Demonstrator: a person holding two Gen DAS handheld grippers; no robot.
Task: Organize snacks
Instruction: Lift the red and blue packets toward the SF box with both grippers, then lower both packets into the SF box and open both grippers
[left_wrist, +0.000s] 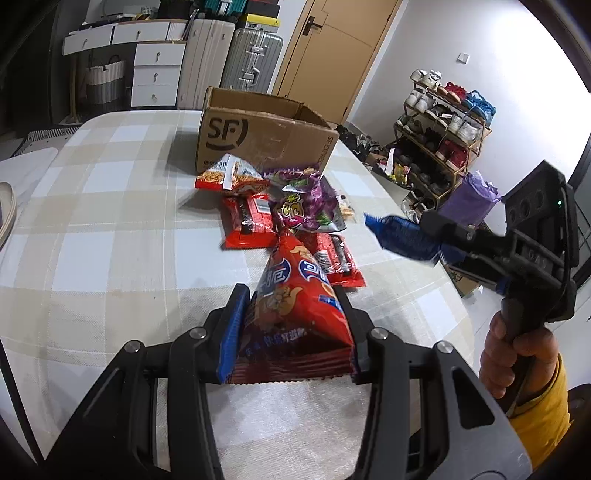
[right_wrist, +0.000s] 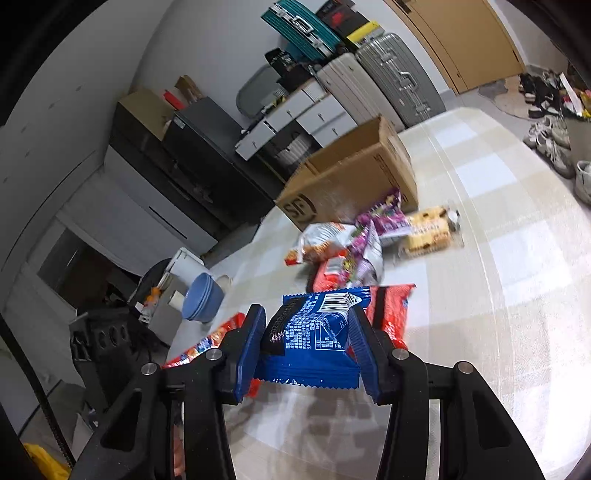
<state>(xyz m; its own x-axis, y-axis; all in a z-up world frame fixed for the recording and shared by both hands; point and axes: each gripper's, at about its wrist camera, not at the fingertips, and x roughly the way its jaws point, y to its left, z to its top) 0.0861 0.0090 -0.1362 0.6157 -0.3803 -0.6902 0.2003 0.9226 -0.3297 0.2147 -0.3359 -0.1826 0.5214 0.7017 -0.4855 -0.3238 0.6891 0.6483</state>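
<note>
Left gripper (left_wrist: 291, 325) pinches puffy red foil snack bag (left_wrist: 295, 310) w/ blue-white logo, centre frame. Right gripper (right_wrist: 308, 347) pinches flat blue wrapper packet (right_wrist: 314, 332), barcode side up, lower centre.

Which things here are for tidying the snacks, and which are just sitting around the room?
For the job:
- red snack bag in the left gripper
- blue packet in the right gripper
- purple packet
- cardboard box

Just lying about:
- suitcases
- shoe rack
- blue bowls
</note>
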